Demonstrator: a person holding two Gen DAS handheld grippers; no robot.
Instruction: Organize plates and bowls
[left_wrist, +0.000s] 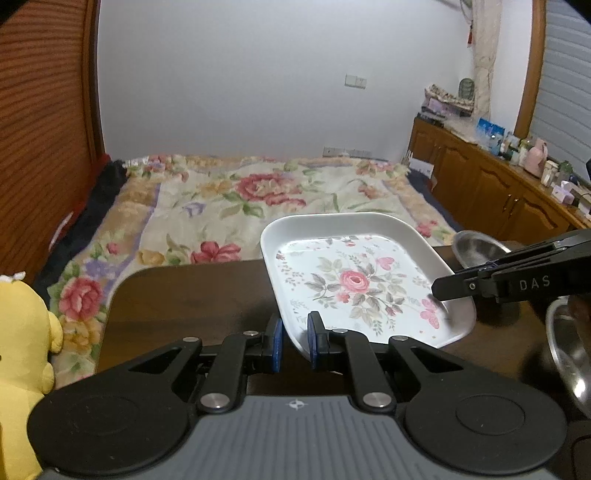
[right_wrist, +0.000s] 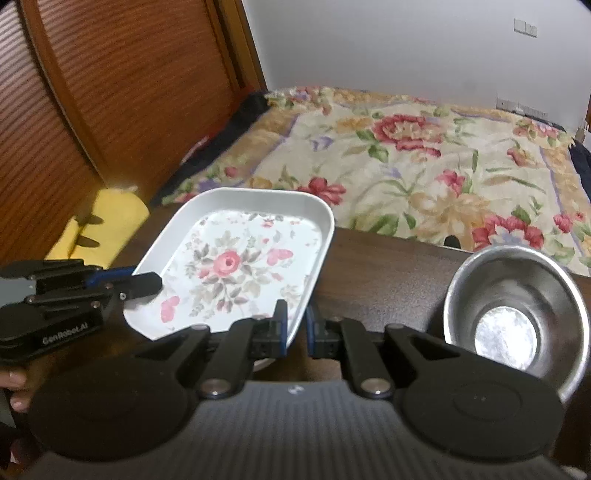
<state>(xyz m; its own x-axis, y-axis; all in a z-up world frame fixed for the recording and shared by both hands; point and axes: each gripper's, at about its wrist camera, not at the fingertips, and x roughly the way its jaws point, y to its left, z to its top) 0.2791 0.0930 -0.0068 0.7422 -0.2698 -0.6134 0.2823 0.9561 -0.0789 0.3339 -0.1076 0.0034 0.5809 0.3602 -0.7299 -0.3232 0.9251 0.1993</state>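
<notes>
**Floral tray held at two rims above the table corner**

The rectangular white tray (left_wrist: 364, 280) with a rose print is clamped by both tools. The left gripper (left_wrist: 295, 341) has its jaws closed on the tray's near left rim; the right gripper (right_wrist: 295, 330) has its jaws closed on the near right rim. The tray is tilted, its far end over the table's far edge, where the bed with the floral blanket (left_wrist: 221, 206) begins.

A steel bowl (right_wrist: 515, 314) sits upright on the dark wooden table (left_wrist: 192, 295), just beside the right gripper and apart from the tray. In the left wrist view a second steel bowl's rim (left_wrist: 476, 247) shows behind the right gripper.

The table's left half is bare up to its rounded corner. A yellow plush toy (left_wrist: 22, 354) sits off the left edge. A wooden cabinet (left_wrist: 491, 188) lines the right wall.
</notes>
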